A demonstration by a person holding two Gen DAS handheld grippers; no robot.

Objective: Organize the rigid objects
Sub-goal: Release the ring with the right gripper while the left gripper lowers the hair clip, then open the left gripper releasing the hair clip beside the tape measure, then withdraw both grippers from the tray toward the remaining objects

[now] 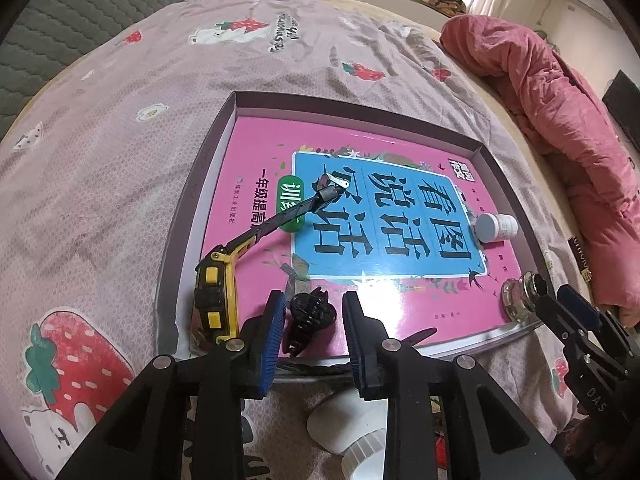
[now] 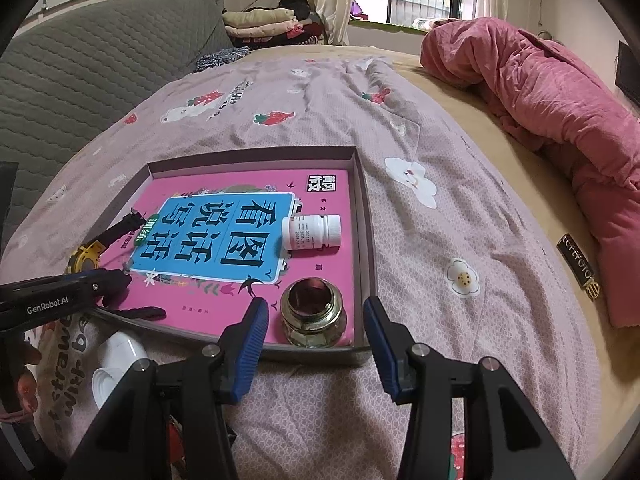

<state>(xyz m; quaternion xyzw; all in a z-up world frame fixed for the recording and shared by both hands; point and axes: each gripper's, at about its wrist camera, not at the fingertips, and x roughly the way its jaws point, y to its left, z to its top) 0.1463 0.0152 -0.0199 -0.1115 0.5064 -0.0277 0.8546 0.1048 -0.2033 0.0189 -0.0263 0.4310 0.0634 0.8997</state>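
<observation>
On the bed, a tray (image 2: 362, 200) held a pink book (image 2: 320, 188), a tape measure (image 1: 214, 292), a white bottle (image 2: 310, 231) and a brass fitting (image 2: 314, 314); both hand-held grippers, the left (image 1: 314, 320) marked "GenRobot.AI" and the right (image 2: 316, 332), stood released.

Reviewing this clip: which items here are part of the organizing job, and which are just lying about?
Part of the job:
- shallow cardboard box with the pink book inside
- yellow and black tape measure
- small black plastic clip
- white pill bottle
- brass threaded fitting
- probably the white plastic pipe elbow, outside the box

Lying about:
- pink quilted coat
- folded clothes
- strawberry-print bedspread
</observation>
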